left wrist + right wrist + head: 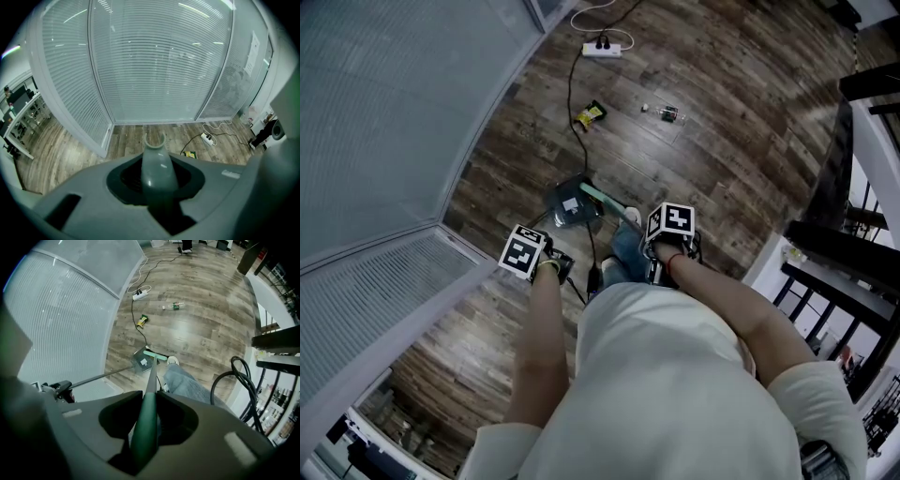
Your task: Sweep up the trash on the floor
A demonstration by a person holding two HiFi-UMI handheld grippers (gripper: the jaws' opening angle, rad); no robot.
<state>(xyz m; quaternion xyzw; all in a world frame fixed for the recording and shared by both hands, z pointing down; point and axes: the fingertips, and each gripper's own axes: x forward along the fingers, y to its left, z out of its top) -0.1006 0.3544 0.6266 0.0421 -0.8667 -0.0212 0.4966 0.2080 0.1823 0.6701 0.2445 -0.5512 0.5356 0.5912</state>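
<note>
A yellow wrapper (591,114) and a small bottle (670,113) lie on the wooden floor ahead of me. The grey dustpan (570,204) rests on the floor by my feet, with the green broom head (602,199) beside it. My left gripper (157,187) is shut on the dustpan handle (155,161), which points toward the glass wall. My right gripper (145,427) is shut on the dark green broom handle (149,390). That handle runs down to the broom head (155,356) at the dustpan (139,361). The wrapper (142,320) and bottle (176,305) lie well beyond.
A curved glass wall with blinds (384,141) bounds the left side. A white power strip (602,49) and its black cable (574,103) lie near the wrapper. Dark railings and shelving (848,216) stand at the right. A black hose loop (234,376) hangs beside my leg.
</note>
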